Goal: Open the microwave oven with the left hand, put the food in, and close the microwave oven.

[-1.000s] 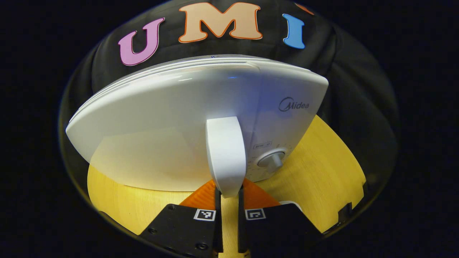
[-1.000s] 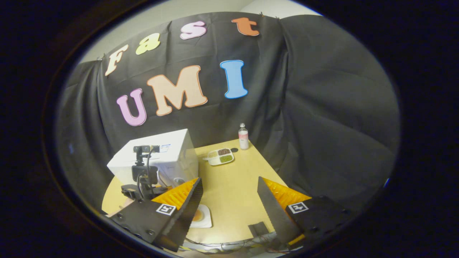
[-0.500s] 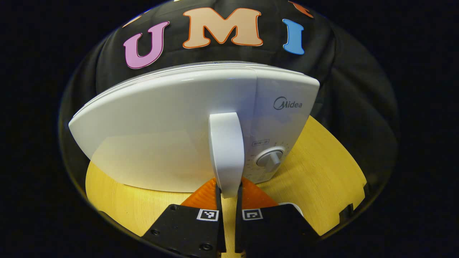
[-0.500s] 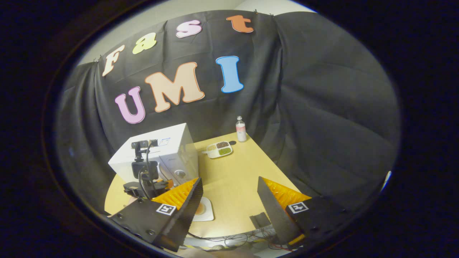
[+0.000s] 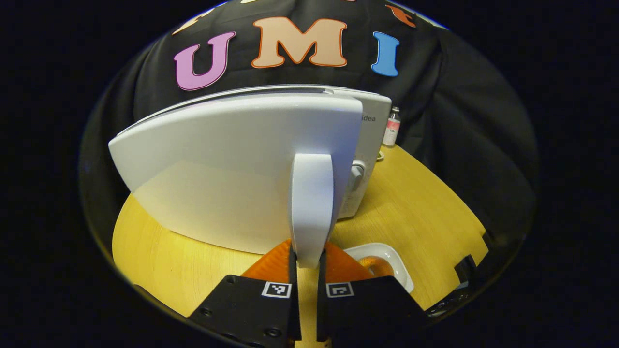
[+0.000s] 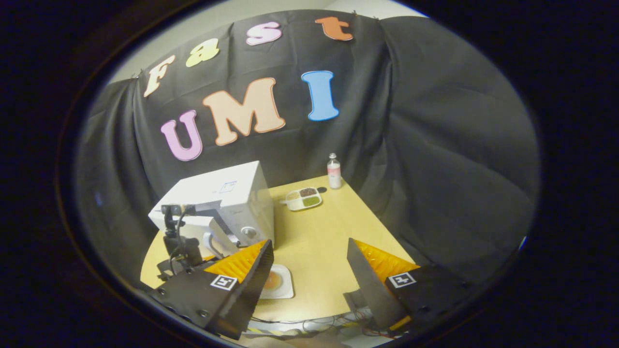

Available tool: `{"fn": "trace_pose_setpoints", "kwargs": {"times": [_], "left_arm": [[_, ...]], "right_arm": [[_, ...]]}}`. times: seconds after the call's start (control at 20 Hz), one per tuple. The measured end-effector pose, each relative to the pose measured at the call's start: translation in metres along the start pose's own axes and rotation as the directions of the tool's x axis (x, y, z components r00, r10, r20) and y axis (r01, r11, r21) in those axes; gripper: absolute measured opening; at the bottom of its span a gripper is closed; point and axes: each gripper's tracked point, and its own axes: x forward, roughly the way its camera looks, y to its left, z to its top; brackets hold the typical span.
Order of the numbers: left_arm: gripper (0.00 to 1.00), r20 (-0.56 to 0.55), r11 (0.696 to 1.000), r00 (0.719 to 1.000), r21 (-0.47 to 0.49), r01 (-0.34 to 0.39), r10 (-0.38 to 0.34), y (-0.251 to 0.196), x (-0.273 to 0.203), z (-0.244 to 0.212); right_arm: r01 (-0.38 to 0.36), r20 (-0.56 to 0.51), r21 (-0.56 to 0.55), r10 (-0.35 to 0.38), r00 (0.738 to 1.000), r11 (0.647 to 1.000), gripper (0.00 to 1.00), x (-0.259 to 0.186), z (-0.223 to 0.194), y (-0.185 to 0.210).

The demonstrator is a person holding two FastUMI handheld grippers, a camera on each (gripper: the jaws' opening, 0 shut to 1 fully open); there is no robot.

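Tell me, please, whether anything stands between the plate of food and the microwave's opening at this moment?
Yes: the microwave door is only partly swung out, so it covers most of the opening. The left hand-held gripper is clamped on the door handle. The plate of food sits on the table in front, with bare tabletop between it and the microwave.

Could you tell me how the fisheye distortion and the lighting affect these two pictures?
Left gripper view: the microwave door bulges into a curve, with a warm table reflection on its lower half; the handle looms large and sharp. Right gripper view: the microwave is small but crisp, the table evenly lit without glare.
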Motion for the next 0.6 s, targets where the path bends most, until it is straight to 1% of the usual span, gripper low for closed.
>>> {"fn": "trace_pose_setpoints", "kwargs": {"times": [0.1,0.15,0.2,0.35,0.45,0.5,0.55,0.6], "left_arm": [[0.18,-0.002,1.000,1.000,0.003,-0.014,0.014,0.005,-0.013,-0.009],[0.19,-0.004,1.000,1.000,0.001,-0.024,0.024,0.007,-0.017,-0.014],[0.22,-0.017,0.999,0.999,-0.014,-0.031,0.031,0.010,-0.020,-0.020],[0.25,-0.048,0.994,0.997,-0.095,-0.062,0.057,0.018,-0.031,-0.036],[0.35,-0.055,0.985,0.995,-0.148,-0.092,0.084,0.025,-0.039,-0.041],[0.52,-0.055,0.980,0.993,-0.168,-0.109,0.101,0.030,-0.044,-0.041],[0.57,-0.054,0.975,0.992,-0.184,-0.126,0.118,0.033,-0.048,-0.042],[0.80,-0.050,0.970,0.989,-0.195,-0.145,0.138,0.039,-0.053,-0.041]], "right_arm": [[-0.039,-0.018,-0.026,0.038,0.999,0.999,0.92,0.008,-0.002,0.009],[-0.062,-0.026,-0.035,0.061,0.998,0.997,0.97,0.012,-0.003,0.014],[-0.086,-0.035,-0.044,0.084,0.996,0.995,0.92,0.015,-0.004,0.021],[-0.160,-0.058,-0.066,0.157,0.986,0.985,0.92,0.021,-0.006,0.039],[-0.196,-0.075,-0.087,0.190,0.979,0.977,0.92,0.025,-0.009,0.046],[-0.213,-0.086,-0.094,0.205,0.975,0.973,0.92,0.028,-0.012,0.048],[-0.228,-0.096,-0.098,0.219,0.971,0.969,0.97,0.030,-0.012,0.050],[-0.243,-0.103,-0.103,0.232,0.967,0.965,0.97,0.033,-0.013,0.052]]}}
